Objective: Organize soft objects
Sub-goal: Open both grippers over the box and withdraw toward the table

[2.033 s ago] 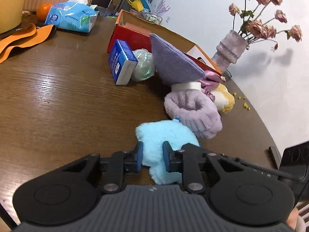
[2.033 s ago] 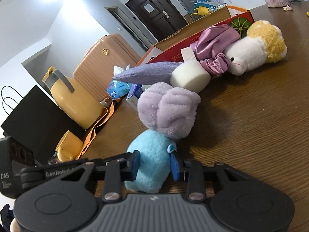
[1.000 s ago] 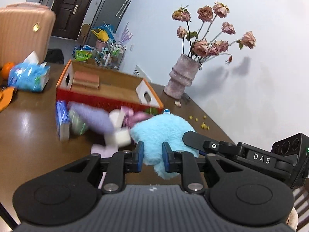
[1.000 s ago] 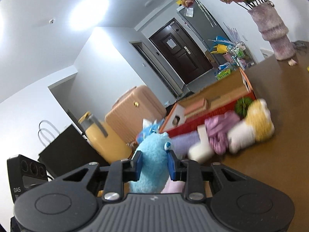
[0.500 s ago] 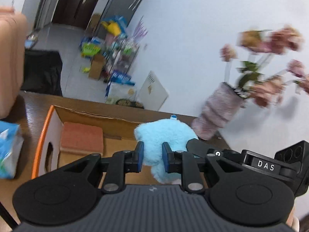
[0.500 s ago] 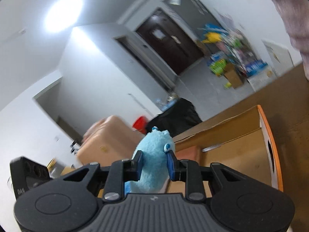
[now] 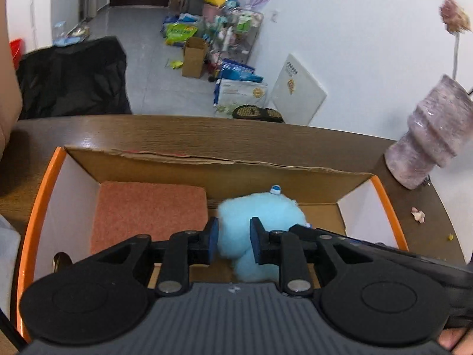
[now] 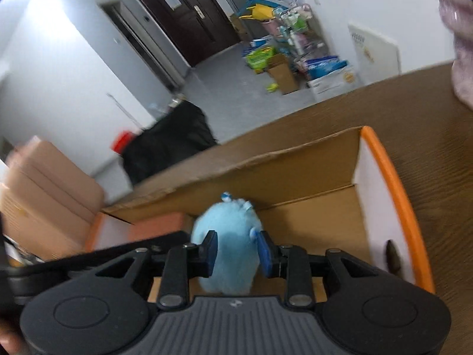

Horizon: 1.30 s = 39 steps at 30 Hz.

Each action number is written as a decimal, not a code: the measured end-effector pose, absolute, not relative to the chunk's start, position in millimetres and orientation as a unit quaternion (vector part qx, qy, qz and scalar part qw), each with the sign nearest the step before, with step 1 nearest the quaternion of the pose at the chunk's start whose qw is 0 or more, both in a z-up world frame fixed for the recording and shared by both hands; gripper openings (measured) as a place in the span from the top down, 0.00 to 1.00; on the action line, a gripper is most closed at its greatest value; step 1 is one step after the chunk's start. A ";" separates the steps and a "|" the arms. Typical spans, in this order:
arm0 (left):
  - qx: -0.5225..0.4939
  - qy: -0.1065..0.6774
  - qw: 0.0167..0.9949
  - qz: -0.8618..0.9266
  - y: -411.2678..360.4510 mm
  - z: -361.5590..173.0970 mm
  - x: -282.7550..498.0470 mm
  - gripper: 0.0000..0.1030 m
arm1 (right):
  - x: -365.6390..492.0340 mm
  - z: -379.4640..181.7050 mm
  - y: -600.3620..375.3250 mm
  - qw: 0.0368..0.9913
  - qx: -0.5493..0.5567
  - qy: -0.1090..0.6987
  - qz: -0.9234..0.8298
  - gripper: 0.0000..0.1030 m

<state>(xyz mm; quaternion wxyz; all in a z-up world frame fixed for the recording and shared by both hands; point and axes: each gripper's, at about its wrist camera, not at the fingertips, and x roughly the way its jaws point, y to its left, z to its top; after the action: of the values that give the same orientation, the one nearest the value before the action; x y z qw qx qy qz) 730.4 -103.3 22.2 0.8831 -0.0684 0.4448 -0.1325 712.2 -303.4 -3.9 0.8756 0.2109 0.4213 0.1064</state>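
I am seeing my left claw (image 7: pixel 233 244) low in the centre of its frame, blue pads pressing into the sides of the light blue plush toy (image 7: pixel 260 222), so it is gripping the toy narrowly. My right claw (image 8: pixel 236 250) is sitting bottom centre of its own frame and is pinching the same plush toy (image 8: pixel 227 254) from the other side; its right pad is blurred, but both pads are sinking into the fur. In the left view the right claw's black body is reaching in from the lower right to the toy.

The toy is hanging inside the open cardboard box (image 7: pixel 221 171), toward the middle of it, with its small white-and-blue tip pointing to the top of the frame. Whether it is touching the box floor, I cannot tell. Left of the toy in the left view, a flat orange-red pad (image 7: pixel 147 213) is lying in the box. The box walls are showing orange rims at the left and right edges.

The box is resting on the brown wooden worktop (image 7: pixel 207 133). At the right edge of the left frame a mauve ribbed vase (image 7: pixel 428 153) is standing on the worktop, apart from the box, and small crumbs are lying below it
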 end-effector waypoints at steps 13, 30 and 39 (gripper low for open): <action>0.047 0.301 0.950 -0.063 -72.2 140.5 629.3 0.16 | 622.7 114.6 -319.9 0.944 0.075 0.315 0.060 0.14; 0.037 0.114 0.993 0.012 -15.2 175.2 405.3 0.00 | 414.9 171.2 -343.8 0.988 0.033 0.149 -0.012 0.00; 0.045 0.127 0.991 0.012 -1.0 151.6 318.5 0.00 | 333.1 149.2 -325.7 0.991 0.019 0.135 -0.010 0.00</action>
<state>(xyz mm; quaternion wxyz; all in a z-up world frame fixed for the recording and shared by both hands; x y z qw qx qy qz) 318.5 -1.0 151.6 0.9907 0.0452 0.1275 0.0123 333.1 -325.7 149.2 0.9906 0.0193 0.1350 -0.0097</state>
